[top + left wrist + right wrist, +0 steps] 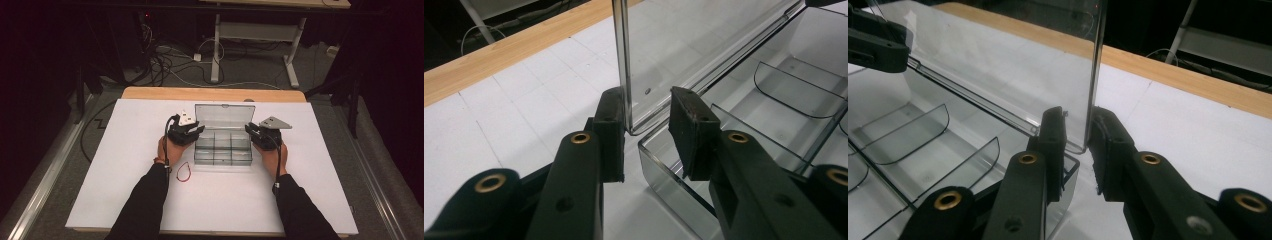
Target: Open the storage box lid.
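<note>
Left gripper [646, 132] straddles the upright lid [704, 40] of a clear plastic box [222, 147], jaws spread; right gripper [1078, 145] likewise straddles the lid's opposite edge.

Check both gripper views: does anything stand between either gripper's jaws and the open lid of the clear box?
Nothing visible does. The left gripper straddles the lid at one bottom corner, the right gripper at the other.

- one clear plastic organizer box [222, 150], lid up
- six compartments in it, as far as I can count
- one red wire loop [184, 171]
- two grippers: left gripper [189, 131], right gripper [256, 134]
</note>
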`<move>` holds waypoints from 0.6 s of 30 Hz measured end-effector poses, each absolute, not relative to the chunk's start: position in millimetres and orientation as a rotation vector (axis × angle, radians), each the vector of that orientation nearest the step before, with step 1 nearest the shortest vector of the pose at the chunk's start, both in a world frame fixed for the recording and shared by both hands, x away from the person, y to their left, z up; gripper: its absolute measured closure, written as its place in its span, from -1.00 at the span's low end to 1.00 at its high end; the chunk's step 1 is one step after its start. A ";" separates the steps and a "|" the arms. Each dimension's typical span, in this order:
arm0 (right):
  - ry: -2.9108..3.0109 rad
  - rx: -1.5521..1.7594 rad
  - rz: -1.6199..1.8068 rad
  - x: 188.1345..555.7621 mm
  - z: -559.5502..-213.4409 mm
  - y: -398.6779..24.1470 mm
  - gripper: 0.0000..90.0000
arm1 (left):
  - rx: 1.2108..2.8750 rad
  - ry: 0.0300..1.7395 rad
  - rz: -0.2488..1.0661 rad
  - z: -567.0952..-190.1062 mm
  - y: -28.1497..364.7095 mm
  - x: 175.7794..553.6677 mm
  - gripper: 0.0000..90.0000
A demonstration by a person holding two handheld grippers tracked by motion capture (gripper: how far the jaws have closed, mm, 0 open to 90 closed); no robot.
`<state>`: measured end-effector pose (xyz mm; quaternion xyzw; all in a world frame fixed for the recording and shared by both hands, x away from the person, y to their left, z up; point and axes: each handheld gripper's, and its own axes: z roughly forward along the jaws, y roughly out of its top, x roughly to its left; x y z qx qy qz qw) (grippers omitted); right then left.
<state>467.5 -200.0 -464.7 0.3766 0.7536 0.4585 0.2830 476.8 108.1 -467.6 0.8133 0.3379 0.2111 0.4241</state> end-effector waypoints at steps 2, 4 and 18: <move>2.019 1.014 1.225 467.5 -465.2 -199.3 0.70 | 2.034 0.849 0.528 -468.8 107.3 476.6 0.41; 2.022 1.009 1.220 467.9 -465.4 -199.3 0.70 | 2.030 0.850 0.527 -468.4 107.5 476.6 0.41; 2.009 1.056 1.222 476.1 -460.5 -200.3 0.73 | 1.969 0.877 0.528 -464.2 113.6 481.7 0.44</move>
